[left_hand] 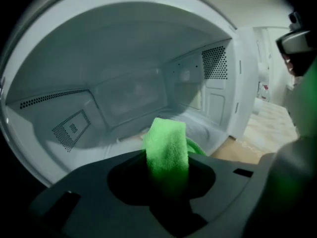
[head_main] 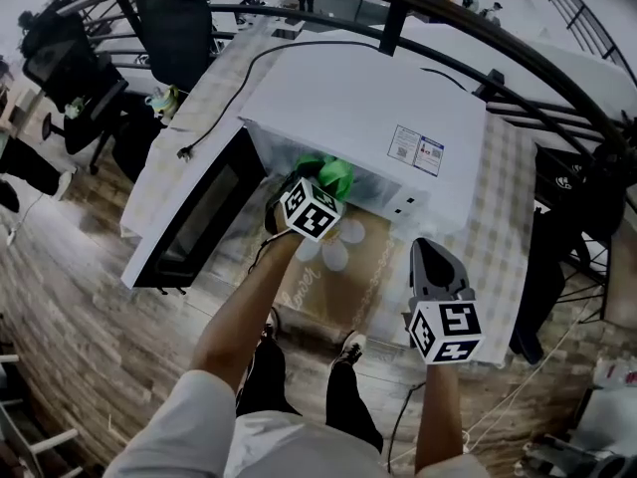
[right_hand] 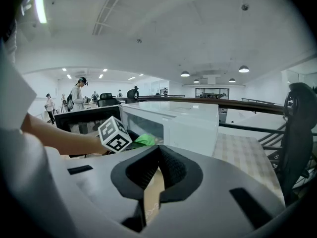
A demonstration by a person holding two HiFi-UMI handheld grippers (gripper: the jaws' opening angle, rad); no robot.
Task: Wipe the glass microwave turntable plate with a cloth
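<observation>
A white microwave [head_main: 368,118] stands on the table with its door [head_main: 199,212] swung open to the left. My left gripper [head_main: 318,179] is at the mouth of the cavity, shut on a folded green cloth [head_main: 334,172]. In the left gripper view the cloth [left_hand: 167,140] stands up from the left gripper [left_hand: 167,157], with the cavity floor [left_hand: 208,133] just behind it. I cannot clearly make out the glass plate there. My right gripper [head_main: 428,249] hangs in front of the microwave's right side; in its own view the right gripper [right_hand: 157,152] is shut and holds nothing.
A brown mat with a flower print [head_main: 343,272] lies on the table before the microwave. A black power cord [head_main: 229,98] runs off to the left. Black railings [head_main: 478,28] cross behind. Office chairs [head_main: 70,68] stand far left.
</observation>
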